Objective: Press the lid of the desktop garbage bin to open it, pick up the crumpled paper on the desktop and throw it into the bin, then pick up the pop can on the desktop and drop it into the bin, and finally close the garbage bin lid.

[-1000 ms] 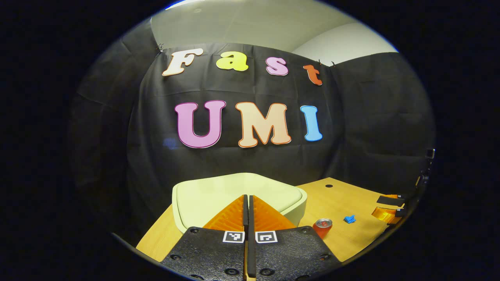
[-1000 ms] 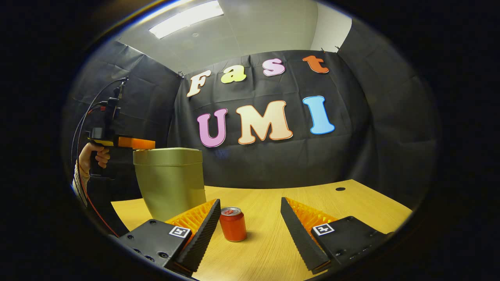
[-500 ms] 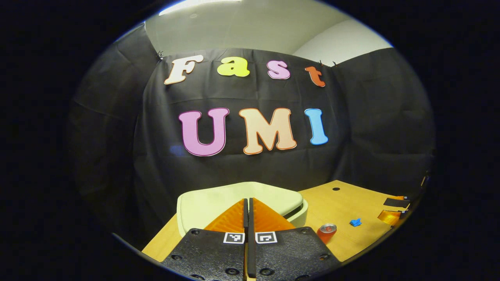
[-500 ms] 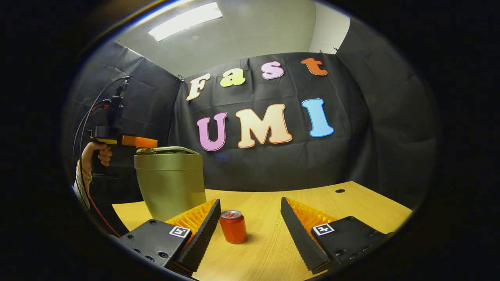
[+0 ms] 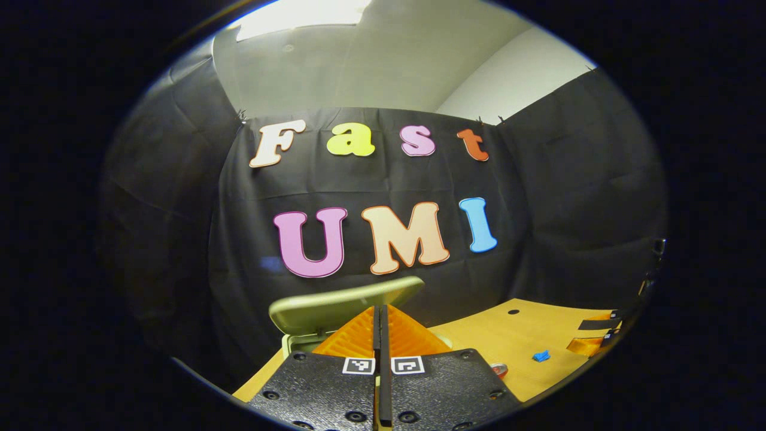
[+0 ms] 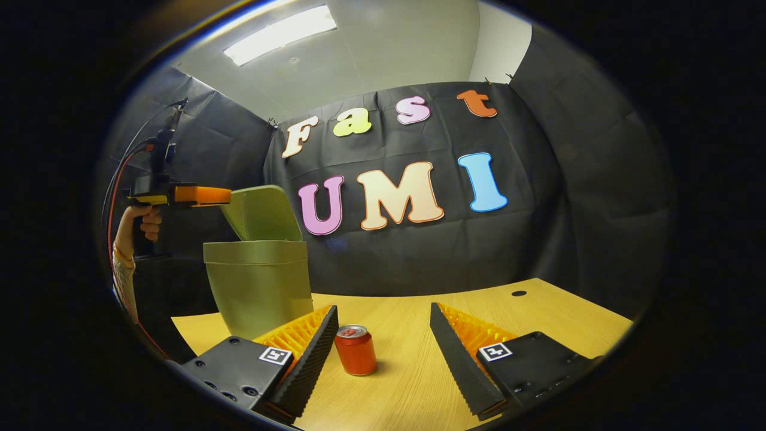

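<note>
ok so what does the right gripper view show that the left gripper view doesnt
Right gripper view: a hand holding the left tool beside the raised lid, the bin standing open below it, and the right tool open with the pop can upright on the table ahead of its gap.

Left gripper view: the blue crumpled paper lying on the table, and the left tool shut, seen from behind.

Both: the tilted-up lid, the pop can, the table.
</note>
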`<state>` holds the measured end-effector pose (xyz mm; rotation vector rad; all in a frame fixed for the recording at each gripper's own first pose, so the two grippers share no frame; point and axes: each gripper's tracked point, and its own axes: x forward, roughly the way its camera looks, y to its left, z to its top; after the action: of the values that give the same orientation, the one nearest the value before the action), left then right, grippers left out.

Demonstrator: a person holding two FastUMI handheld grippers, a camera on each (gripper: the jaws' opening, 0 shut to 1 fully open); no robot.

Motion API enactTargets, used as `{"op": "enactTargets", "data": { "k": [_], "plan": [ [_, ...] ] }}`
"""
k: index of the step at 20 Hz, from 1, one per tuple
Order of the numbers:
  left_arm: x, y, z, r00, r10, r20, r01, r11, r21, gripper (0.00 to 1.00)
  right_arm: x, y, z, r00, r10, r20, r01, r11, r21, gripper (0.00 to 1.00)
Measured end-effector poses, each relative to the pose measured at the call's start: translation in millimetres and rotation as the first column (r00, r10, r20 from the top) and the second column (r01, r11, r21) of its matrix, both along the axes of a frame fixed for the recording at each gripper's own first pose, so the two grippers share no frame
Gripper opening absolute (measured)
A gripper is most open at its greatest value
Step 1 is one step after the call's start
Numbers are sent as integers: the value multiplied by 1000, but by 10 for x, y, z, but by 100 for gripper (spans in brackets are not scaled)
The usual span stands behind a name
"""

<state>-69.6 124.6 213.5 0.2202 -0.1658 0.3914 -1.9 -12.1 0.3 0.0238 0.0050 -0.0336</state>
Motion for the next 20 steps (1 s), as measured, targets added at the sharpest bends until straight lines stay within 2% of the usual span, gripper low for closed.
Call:
{"op": "enactTargets", "data": {
  "k": [3,7,14,20],
  "plan": [
    [49,-196,-109,998,-62,0,62,998,-17,0,-3,10,-6,1000,2,-3,-2,1000,-7,94],
    [159,-431,-443,989,-145,-34,144,989,-43,0,22,-7,-38,1000,1,-8,-1,1000,-4,97],
    [292,-822,-1231,952,-297,-72,287,949,-130,0,39,-9,-116,1000,-5,-26,4,1000,-20,97],
    [396,-1011,-1796,924,-375,-75,358,917,-177,0,64,-44,-199,999,-20,-47,18,999,-38,97]
  ]
}}
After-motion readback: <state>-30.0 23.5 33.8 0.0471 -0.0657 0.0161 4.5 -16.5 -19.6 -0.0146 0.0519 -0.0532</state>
